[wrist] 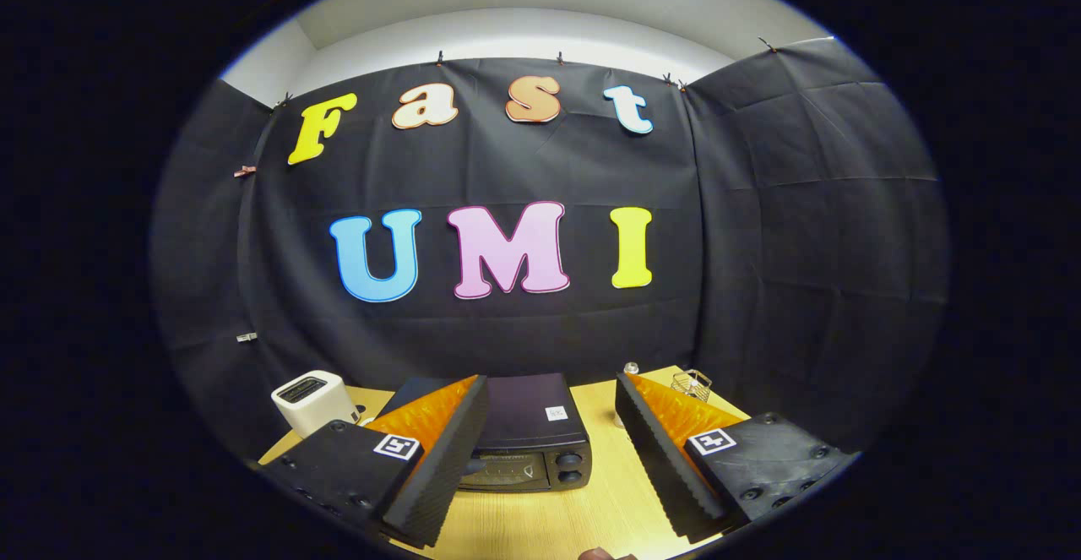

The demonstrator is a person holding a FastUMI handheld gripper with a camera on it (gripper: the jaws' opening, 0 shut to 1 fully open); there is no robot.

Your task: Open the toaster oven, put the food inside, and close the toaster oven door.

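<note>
A black toaster oven point(532, 437) stands on the wooden table point(591, 501), its door shut and two knobs at its right front. My gripper point(553, 459) hangs above the table, open, with nothing between its fingers. The left finger point(439, 475) covers the oven's left front; the right finger point(667, 467) is to the oven's right. The oven lies just ahead, between the fingers. At the near table edge a small brownish thing point(601, 554) peeks in; what it is I cannot tell.
A white pop-up toaster point(311, 401) stands at the table's back left. A small wire basket point(692, 384) and a small clear bottle point(630, 370) sit at the back right. Black cloth walls enclose the table on three sides.
</note>
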